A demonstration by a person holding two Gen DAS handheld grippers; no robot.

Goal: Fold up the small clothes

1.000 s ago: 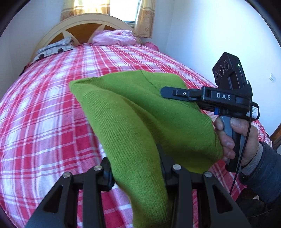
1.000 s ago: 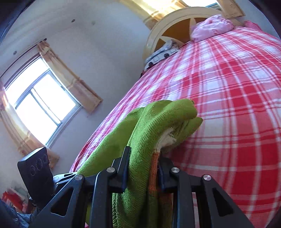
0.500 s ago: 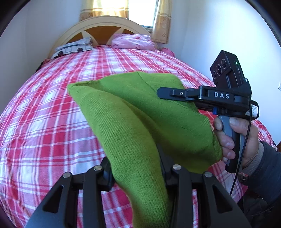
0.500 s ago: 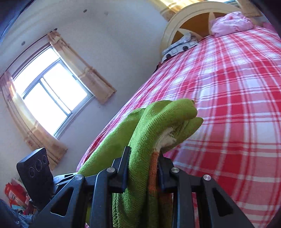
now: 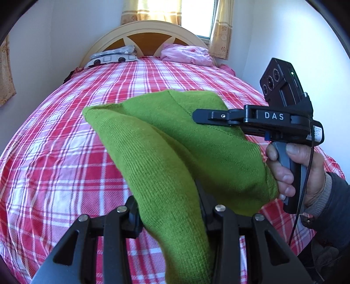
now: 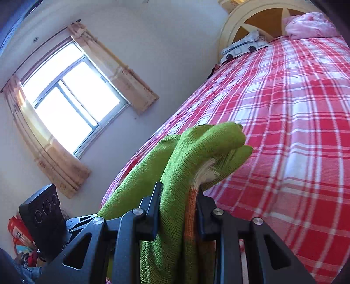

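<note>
1. Above the plaid bed (image 5: pixel 65 153), both tongs, left tongs (image 5: pixel 170 209) and right tongs (image 6: pixel 178 209), are staying clamped on the green knit garment (image 5: pixel 175 139), hanging mid-air.
2. Views are swinging toward the headboard (image 5: pixel 144 32); garment being carried farther up, not yet laid flat.

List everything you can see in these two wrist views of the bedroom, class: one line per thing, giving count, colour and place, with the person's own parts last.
knit garment: one, green with an orange and white patch, held up over the bed between both grippers
bedsheet: one, red and white plaid, covering the bed
headboard: one, cream and brown, far end of bed
pillow: one, white and grey patterned, by headboard
pink bedding: one bundle, beside the pillow
window: one, beige curtains, side wall
second window: one, behind headboard
left gripper: one, black, jaws shut on the garment
right gripper: one, black, jaws shut on the garment
right hand: one, on the gripper handle
</note>
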